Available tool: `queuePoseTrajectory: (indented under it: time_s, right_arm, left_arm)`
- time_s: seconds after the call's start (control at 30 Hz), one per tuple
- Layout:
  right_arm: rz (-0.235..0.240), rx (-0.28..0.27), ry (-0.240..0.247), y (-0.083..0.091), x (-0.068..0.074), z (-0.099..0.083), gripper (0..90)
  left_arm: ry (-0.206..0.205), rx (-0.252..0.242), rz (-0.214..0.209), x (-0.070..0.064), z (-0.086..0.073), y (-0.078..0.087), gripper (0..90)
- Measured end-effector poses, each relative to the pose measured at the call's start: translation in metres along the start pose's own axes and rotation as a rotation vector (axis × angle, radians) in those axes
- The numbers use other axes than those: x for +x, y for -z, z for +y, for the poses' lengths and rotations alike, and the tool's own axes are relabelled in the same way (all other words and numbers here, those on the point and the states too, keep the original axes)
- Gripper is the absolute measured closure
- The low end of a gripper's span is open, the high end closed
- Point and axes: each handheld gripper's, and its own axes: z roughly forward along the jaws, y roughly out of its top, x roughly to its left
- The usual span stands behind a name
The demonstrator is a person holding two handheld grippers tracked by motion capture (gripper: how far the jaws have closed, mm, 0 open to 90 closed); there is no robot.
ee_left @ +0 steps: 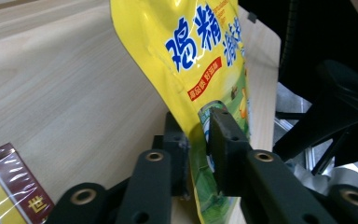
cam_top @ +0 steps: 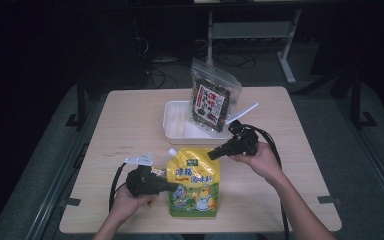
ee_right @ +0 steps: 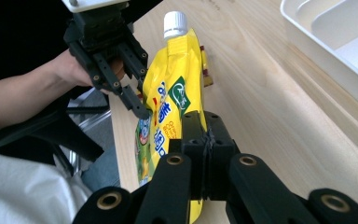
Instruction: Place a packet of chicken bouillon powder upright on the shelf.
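a yellow spouted pouch (cam_top: 194, 186) is seen on the pale wooden worktop (cam_top: 130, 125), toward the near edge, at about 6 o'clock from the white tray (cam_top: 176, 131). it is printed with blue and white characters, a small red band and a green lower part with a cartoon figure; a green badge sits near the top, and a white screw cap (cam_top: 171, 152) closes the spout at its upper left corner. in the right gripper view the pouch (ee_right: 170, 100) is seen edge-up, raised off the wood along one side, with the cap at 12 o'clock.

the left gripper (cam_top: 172, 187) is brought in from 9 o'clock in the high view, and its fingers (ee_left: 226, 144) are clamped on the pouch's lower left edge, the film (ee_left: 200, 79) being pinched between them over the green print. the right gripper (cam_top: 214, 154) is held at the pouch's upper right corner, at about 2 o'clock from its middle; in its own view its fingers (ee_right: 191, 140) are pressed together with the pouch's edge against them, though whether film is caught between them cannot be told.

a dark snack bag (cam_top: 211, 102) is stood leaning in the tray, at 12 o'clock from the pouch. a small red and yellow packet (ee_left: 9, 186) is seen on the wood beside the left gripper.
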Motion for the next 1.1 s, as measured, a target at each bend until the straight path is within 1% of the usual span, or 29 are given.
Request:
queuePoseTrajectory:
  time_s: [0.1, 0.27, 0.47, 0.57, 0.63, 0.7, 0.77, 0.87, 0.97, 1.03, 1.1]
  right_arm:
    - [0.03, 0.018, 0.006, 0.002, 0.0, 0.006, 80.5]
    - [0.034, 0.063, 0.033, 0.001, 0.003, 0.021, 73.5]
    - [0.059, 0.114, 0.047, -0.006, 0.005, 0.037, 70.3]
    - [0.066, 0.15, 0.057, -0.012, 0.008, 0.045, 71.7]
    - [0.079, 0.178, 0.058, -0.016, 0.01, 0.048, 75.8]
    - [0.085, 0.201, 0.068, -0.02, 0.011, 0.051, 82.6]
    - [0.093, 0.218, 0.063, -0.021, 0.012, 0.051, 86.2]
    - [0.12, 0.222, 0.051, -0.02, 0.013, 0.051, 88.9]
    - [0.136, 0.22, 0.045, -0.018, 0.015, 0.05, 89.3]
    - [0.152, 0.211, 0.054, -0.016, 0.018, 0.049, 89.4]
    - [0.161, 0.2, 0.05, -0.014, 0.02, 0.047, 89.5]
  left_arm:
    - [-0.014, -0.002, -0.006, -0.002, 0.001, 0.0, 80.5]
    - [-0.039, 0.0, -0.009, -0.005, 0.002, 0.001, 81.3]
    - [-0.065, 0.002, -0.013, -0.008, 0.004, 0.002, 81.7]
    - [-0.074, 0.004, -0.017, -0.009, 0.005, 0.002, 82.0]
    - [-0.08, 0.003, -0.019, -0.01, 0.005, 0.003, 82.0]
    - [-0.085, 0.004, -0.017, -0.01, 0.005, 0.003, 81.9]
    - [-0.085, 0.003, -0.017, -0.01, 0.005, 0.003, 81.8]
    - [-0.085, 0.0, -0.013, -0.009, 0.005, 0.003, 80.0]
    - [-0.083, 0.001, -0.002, -0.01, 0.005, 0.004, 74.1]
    - [-0.09, 0.011, 0.009, -0.01, 0.006, 0.006, 69.8]
    - [-0.096, 0.011, 0.02, -0.011, 0.006, 0.008, 66.3]
